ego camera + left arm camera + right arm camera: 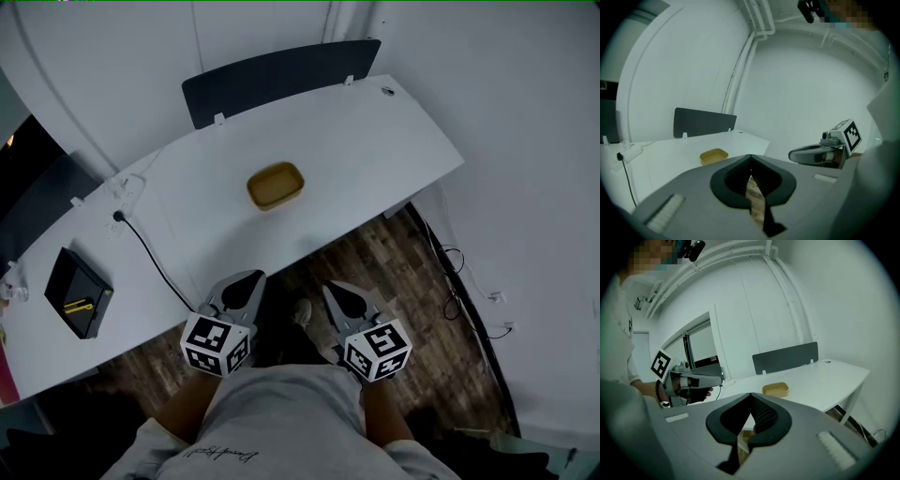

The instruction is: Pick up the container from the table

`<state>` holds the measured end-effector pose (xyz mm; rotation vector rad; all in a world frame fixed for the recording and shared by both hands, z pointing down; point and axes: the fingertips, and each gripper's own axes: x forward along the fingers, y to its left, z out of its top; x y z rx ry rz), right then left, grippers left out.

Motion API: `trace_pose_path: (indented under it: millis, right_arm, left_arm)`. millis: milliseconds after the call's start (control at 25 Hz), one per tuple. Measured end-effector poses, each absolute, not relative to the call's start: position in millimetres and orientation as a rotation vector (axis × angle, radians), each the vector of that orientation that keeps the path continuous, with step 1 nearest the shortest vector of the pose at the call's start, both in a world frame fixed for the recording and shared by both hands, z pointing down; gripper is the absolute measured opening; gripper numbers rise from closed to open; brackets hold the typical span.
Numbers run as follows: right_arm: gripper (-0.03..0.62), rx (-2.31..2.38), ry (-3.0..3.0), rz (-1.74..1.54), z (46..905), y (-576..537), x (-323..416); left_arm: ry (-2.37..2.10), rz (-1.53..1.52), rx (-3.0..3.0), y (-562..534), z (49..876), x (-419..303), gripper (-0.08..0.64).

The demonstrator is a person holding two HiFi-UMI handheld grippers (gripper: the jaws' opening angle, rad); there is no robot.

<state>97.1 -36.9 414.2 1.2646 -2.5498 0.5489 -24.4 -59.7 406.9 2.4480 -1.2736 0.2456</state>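
The container (275,186) is a shallow yellow tub with nothing in it, standing alone near the middle of the white table (394,150). It also shows ahead in the left gripper view, container (714,156), and in the right gripper view, container (776,389). My left gripper (247,280) and right gripper (338,292) hang side by side over the wooden floor, just short of the table's near edge. Both point at the tub and stand well apart from it. Each has its jaws shut with nothing in them, seen at left gripper (750,159) and right gripper (751,397).
A black box (79,292) lies at the table's left end, with a black cable (150,253) running from a white power strip (127,192) over the near edge. A dark divider panel (281,80) stands along the far edge. Loose cables (457,267) lie on the floor at right.
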Motion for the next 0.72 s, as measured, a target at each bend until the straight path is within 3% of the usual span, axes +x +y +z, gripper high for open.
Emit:
trace_pose_path:
  millis: [720]
  right_arm:
    - [0.015, 1.081, -2.625, 0.535, 403.7, -166.4, 136.5]
  left_arm:
    - [-1.465, 0.216, 2.365, -173.9, 390.8, 7.7, 0.002]
